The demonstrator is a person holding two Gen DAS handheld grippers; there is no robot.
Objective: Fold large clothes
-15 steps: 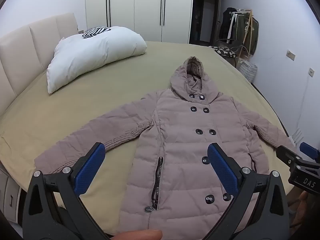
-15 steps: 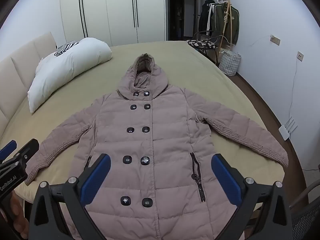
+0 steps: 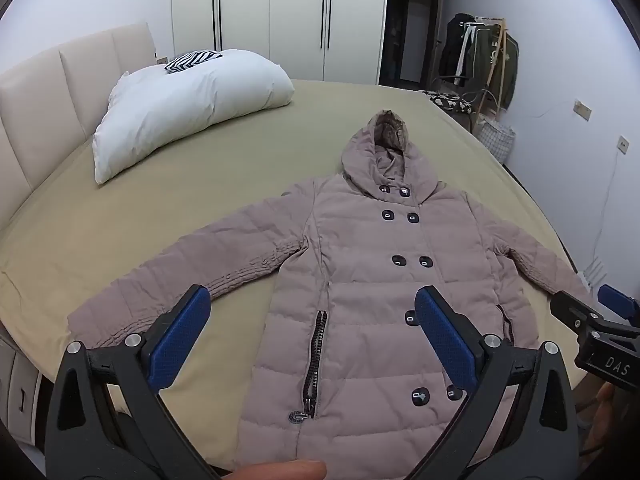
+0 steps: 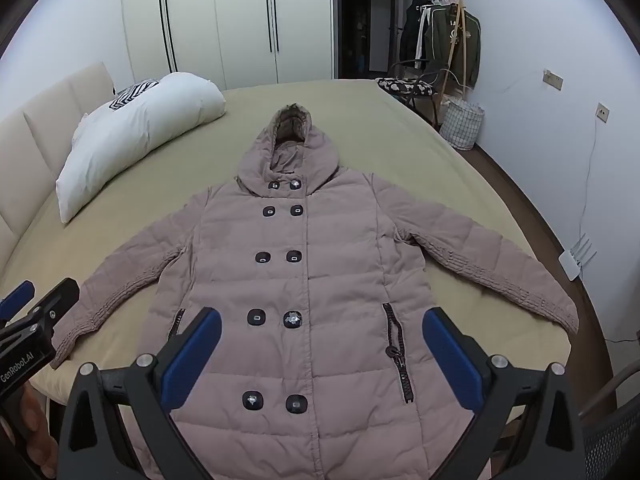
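Blue-padded and spread wide, the left gripper [image 3: 308, 344] and right gripper [image 4: 322, 356] hover empty above the hem of a mauve quilted coat [image 4: 304, 280] lying buttoned and face up on an olive-sheeted bed [image 4: 380, 128]. Its sleeves reach toward 8 and 4 o'clock, its hood toward 12. A white pillow [image 4: 136, 136] sits at 10 o'clock. The risk: slick, puffy padding may slip from a shallow pinch, or a fold may spring open.

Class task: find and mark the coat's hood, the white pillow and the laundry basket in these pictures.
hood [image 4: 256, 156], right wrist view, its left side panel
white pillow [image 3: 192, 108], left wrist view, its middle
laundry basket [image 4: 462, 124], right wrist view, its checked side
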